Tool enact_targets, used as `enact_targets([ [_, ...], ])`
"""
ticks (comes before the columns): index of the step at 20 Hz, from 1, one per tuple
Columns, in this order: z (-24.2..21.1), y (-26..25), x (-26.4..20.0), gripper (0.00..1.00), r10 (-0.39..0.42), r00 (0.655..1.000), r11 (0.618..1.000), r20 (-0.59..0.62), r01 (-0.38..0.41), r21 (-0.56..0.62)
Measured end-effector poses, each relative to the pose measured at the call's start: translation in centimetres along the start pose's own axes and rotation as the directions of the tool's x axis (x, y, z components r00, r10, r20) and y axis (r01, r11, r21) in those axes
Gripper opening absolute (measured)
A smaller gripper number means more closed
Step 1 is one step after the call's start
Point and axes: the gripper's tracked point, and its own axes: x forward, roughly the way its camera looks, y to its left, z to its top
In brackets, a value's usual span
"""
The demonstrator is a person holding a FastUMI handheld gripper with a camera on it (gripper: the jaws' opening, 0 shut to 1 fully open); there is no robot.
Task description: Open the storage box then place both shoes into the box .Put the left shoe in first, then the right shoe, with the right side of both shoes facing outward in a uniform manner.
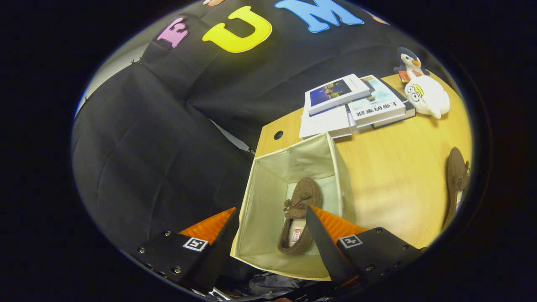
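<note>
Storage box (pixel 268 201) sits open in the lower middle of the frame, at the near corner of the table (pixel 398 176), and one brown shoe (pixel 298 216) lies flat on its floor, bow on top, a label showing on the insole but too small to read. The gripper (pixel 270 218) hangs above the box mouth, fingers spread wide apart, holding nothing, the box and shoe between them. At the right of the frame the second shoe (pixel 456 180) lies on the table, well apart from the box. Upper right: a stack of books (pixel 354 105), the cover writing not legible, and beside them two plush toys (pixel 423 88).
</note>
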Motion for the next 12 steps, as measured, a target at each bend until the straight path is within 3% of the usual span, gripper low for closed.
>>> enact_targets([
  [12, 3.9, -12.5, -9.3, 0.98, -0.183, 0.981, 0.979, 0.064, 0.188, -0.083],
])
